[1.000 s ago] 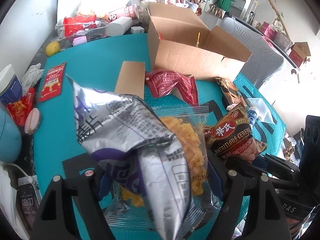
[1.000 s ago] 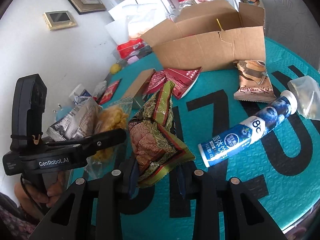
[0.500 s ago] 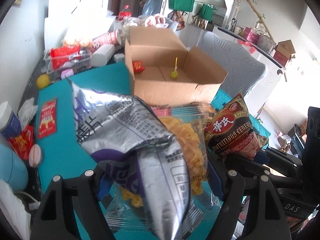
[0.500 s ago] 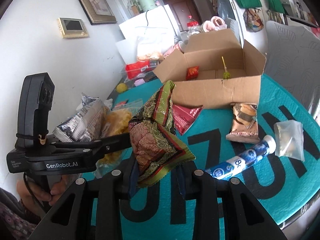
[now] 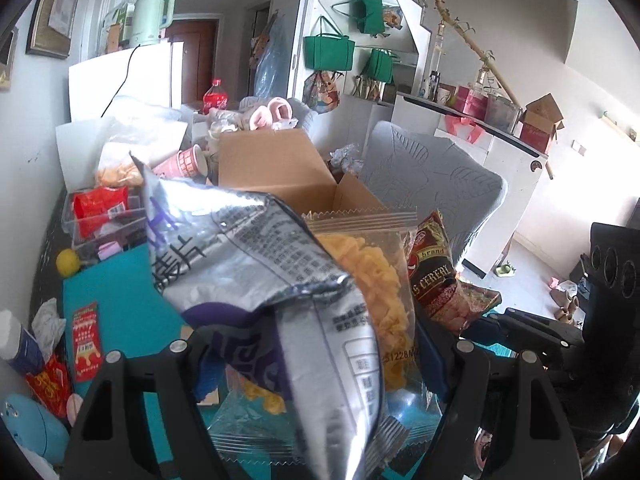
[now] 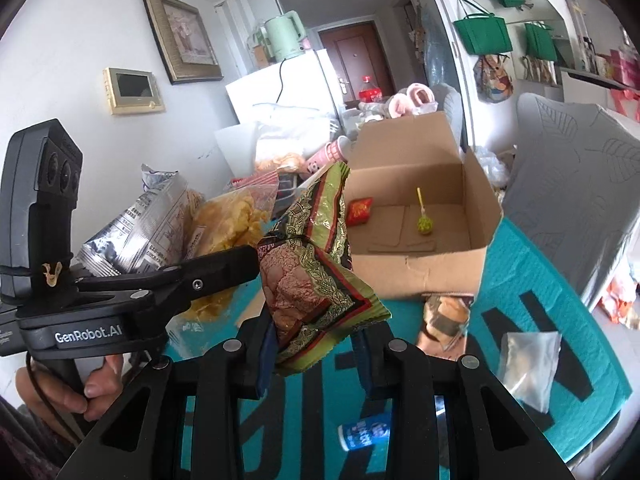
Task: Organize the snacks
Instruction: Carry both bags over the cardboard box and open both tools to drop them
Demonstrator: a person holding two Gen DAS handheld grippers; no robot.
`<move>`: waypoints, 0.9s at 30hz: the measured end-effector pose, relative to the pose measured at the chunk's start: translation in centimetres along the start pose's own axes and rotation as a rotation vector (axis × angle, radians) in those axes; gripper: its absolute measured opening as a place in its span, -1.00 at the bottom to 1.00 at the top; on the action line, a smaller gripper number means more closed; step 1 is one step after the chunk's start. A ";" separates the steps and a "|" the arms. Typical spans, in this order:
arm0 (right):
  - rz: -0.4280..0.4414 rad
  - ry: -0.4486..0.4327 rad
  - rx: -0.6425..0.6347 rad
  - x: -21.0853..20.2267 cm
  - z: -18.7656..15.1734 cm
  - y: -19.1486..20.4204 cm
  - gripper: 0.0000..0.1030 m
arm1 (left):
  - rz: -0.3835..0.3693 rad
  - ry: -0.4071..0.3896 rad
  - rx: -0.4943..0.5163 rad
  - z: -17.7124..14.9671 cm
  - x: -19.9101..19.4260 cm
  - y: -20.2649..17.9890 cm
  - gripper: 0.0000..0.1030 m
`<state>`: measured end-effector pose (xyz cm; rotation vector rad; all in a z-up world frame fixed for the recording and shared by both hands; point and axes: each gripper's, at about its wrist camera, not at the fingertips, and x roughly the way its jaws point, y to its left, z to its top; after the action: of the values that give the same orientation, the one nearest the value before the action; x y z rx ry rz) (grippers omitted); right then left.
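Observation:
My left gripper (image 5: 316,364) is shut on a silver and purple snack bag (image 5: 256,272) and a clear bag of yellow chips (image 5: 372,288), held up in the air. My right gripper (image 6: 316,344) is shut on a green and brown cereal packet (image 6: 316,276), which also shows in the left wrist view (image 5: 436,280). Both loads hang just in front of the open cardboard box (image 6: 472,240), which holds a red packet (image 6: 360,211) and a lollipop (image 6: 424,222). The left gripper and its bags show in the right wrist view (image 6: 224,216).
On the teal mat (image 6: 532,296) lie a brown snack pack (image 6: 446,316), a clear bag (image 6: 528,364) and a blue tube (image 6: 362,436). A clear bin (image 5: 104,216), a lemon (image 5: 67,262) and a red sachet (image 5: 86,340) sit at left. A grey chair (image 5: 432,184) stands behind the box.
Both grippers have risen and moved toward the box with their bags still held. The view has tilted up, so less of the mat shows.

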<state>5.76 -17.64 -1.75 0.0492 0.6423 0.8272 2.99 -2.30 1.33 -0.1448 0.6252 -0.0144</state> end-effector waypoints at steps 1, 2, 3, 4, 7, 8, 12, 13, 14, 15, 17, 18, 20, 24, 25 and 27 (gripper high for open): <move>-0.008 -0.010 -0.005 -0.1 0.6 -0.2 -0.37 | 0.001 -0.010 0.005 0.7 0.3 -0.1 0.52; -0.015 -0.019 -0.009 -0.1 1.0 -0.4 -0.37 | 0.002 -0.023 0.009 1.4 0.6 -0.2 0.52; -0.021 -0.028 -0.011 -0.1 1.6 -0.8 -0.37 | 0.005 -0.035 0.011 2.1 1.0 -0.2 0.52; -0.026 -0.032 -0.011 0.0 2.0 -1.0 -0.37 | 0.007 -0.044 0.011 2.7 1.3 -0.2 0.52; -0.053 -0.046 -0.015 0.4 3.6 -2.0 -0.37 | 0.000 -0.068 0.010 4.5 2.5 -0.1 0.52; -0.059 -0.050 -0.018 0.6 4.0 -2.3 -0.37 | -0.002 -0.072 0.018 5.1 3.0 -0.2 0.52; -0.087 -0.059 -0.029 1.9 5.8 -3.3 -0.37 | -0.003 -0.089 0.022 7.5 5.3 0.2 0.52; -0.093 -0.062 -0.032 2.3 6.3 -3.5 -0.37 | -0.002 -0.093 0.021 7.9 5.8 0.3 0.52; -0.099 -0.066 -0.036 2.6 6.8 -3.7 -0.37 | 0.003 -0.096 0.022 8.6 6.5 0.5 0.52; -0.106 -0.071 -0.038 3.0 7.2 -3.9 -0.37 | 0.010 -0.101 0.024 9.2 7.1 0.6 0.52; -0.119 -0.078 -0.047 3.9 8.2 -4.4 -0.37 | 0.044 -0.108 0.027 10.2 8.2 0.8 0.52; -0.125 -0.078 -0.054 4.4 8.8 -4.6 -0.37 | 0.067 -0.118 0.029 10.8 8.9 0.8 0.52; -0.147 -0.076 -0.070 5.5 9.8 -5.0 -0.37 | 0.086 -0.135 0.031 11.5 10.0 1.0 0.52; -0.192 -0.067 -0.075 7.8 11.3 -6.2 -0.37 | 0.164 -0.156 0.054 12.5 12.7 1.5 0.52; -0.203 -0.065 -0.075 8.4 11.5 -6.5 -0.37 | 0.184 -0.163 0.059 12.5 13.3 1.5 0.52; -0.233 -0.063 -0.083 9.5 11.9 -7.1 -0.37 | 0.179 -0.136 0.059 12.6 14.9 1.8 0.52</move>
<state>21.79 -13.50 1.03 -0.0735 0.5425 0.6234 22.36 0.23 2.48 -0.0326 0.4998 0.1483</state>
